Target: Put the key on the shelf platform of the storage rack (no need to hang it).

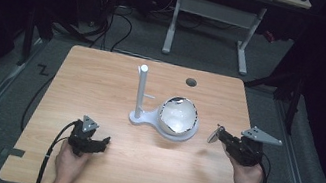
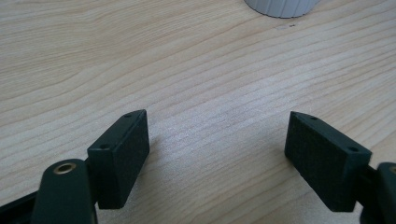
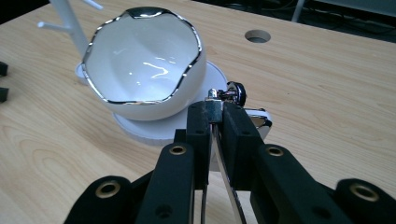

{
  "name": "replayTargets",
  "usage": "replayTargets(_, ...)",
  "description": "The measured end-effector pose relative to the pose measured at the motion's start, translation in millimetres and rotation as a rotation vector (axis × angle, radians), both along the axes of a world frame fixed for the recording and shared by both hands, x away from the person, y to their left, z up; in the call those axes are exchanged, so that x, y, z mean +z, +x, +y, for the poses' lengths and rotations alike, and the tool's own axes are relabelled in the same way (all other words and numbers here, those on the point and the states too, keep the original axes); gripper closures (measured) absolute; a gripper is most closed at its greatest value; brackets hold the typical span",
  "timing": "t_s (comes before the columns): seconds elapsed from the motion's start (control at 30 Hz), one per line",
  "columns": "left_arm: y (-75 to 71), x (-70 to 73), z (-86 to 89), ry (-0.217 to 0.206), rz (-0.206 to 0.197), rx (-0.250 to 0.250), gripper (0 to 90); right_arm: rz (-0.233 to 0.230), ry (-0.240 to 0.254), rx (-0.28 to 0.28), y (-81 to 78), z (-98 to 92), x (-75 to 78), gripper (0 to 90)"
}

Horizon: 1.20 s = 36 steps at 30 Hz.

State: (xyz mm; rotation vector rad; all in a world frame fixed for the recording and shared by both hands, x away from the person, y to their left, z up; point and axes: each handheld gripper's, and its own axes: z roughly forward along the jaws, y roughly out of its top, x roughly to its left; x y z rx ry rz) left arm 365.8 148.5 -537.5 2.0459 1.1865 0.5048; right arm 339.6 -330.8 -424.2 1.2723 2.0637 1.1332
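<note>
A white bowl with a wavy silver rim sits on the round base of a white stand, whose post carries small pegs. My right gripper hovers just right of the bowl, shut on a shiny silver metal piece. A thin strip of the piece runs down between the jaws; I cannot tell what it is. My left gripper is open low over bare wood at the front left, with nothing between its jaws. The stand's ribbed base edge shows ahead of it.
The wooden table has a round cable hole at the back right. Beyond its far edge stand a desk's white legs, with cables on the dark floor. A cable trails from each gripper toward the front edge.
</note>
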Motion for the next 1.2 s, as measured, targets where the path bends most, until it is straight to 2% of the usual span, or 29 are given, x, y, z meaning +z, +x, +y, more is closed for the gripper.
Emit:
replayTargets(0.1,0.0,0.1,0.1,0.000,0.001,-0.001,22.4,0.000,0.008,0.016,-4.4,3.6,2.4,82.0)
replayTargets(0.17,0.0,0.1,0.0,0.000,0.000,0.000,22.4,0.006,0.041,0.036,-6.8,4.5,4.1,82.0)
replayTargets(0.57,0.0,0.0,0.0,0.000,0.000,0.000,22.4,-0.016,0.037,0.097,-15.0,18.9,16.6,82.0)
replayTargets(0.77,0.0,0.1,0.0,0.000,0.001,-0.001,22.4,-0.022,0.044,0.134,-13.4,27.5,23.4,82.0)
replayTargets(0.97,0.0,0.0,0.0,0.000,0.000,0.000,22.4,-0.022,0.080,0.170,-7.1,35.0,29.4,82.0)
replayTargets(1.2,0.0,0.0,0.0,0.000,0.000,0.000,22.4,-0.030,0.069,0.200,3.4,47.7,34.4,82.0)
